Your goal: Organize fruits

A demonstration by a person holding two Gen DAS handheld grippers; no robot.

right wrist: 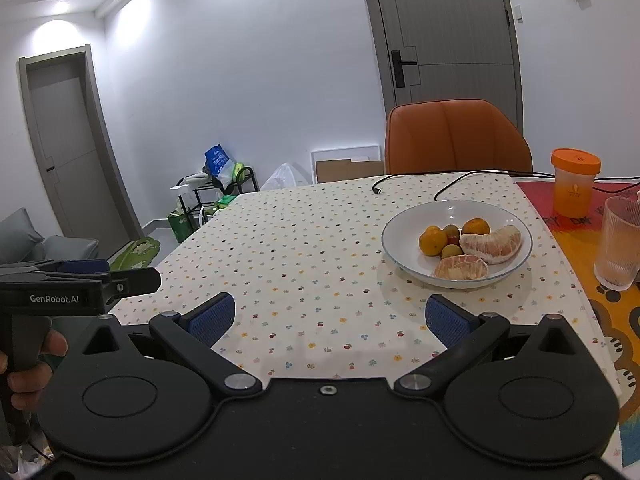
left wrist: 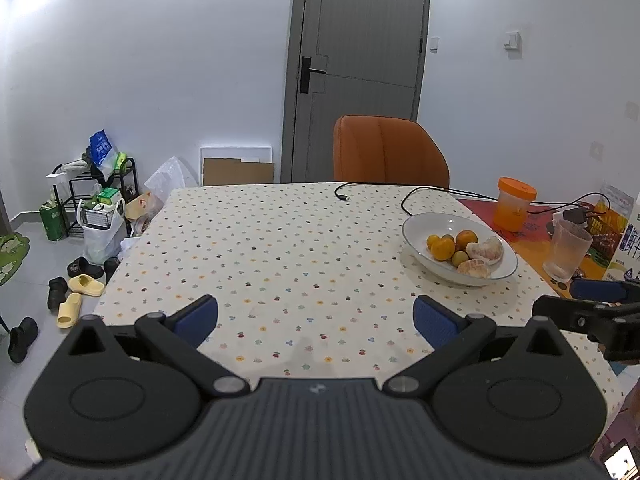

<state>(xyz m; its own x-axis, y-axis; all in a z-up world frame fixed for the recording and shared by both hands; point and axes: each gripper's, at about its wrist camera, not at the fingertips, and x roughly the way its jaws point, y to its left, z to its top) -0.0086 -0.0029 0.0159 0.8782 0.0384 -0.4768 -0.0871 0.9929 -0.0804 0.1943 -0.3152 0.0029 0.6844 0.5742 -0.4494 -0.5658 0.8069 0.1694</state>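
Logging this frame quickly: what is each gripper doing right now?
Left gripper: open, holding nothing, over the dotted tablecloth.
Right gripper: open, holding nothing.

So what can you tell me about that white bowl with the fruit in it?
The white bowl is wide, shallow and glossy, probably ceramic, with a thin dark rim line. It sits upright on the spotted tablecloth, towards its right side. Inside lie small whole oranges, a couple of smaller greenish fruits and two peeled citrus pieces. Neither hand-held gripper touches it.
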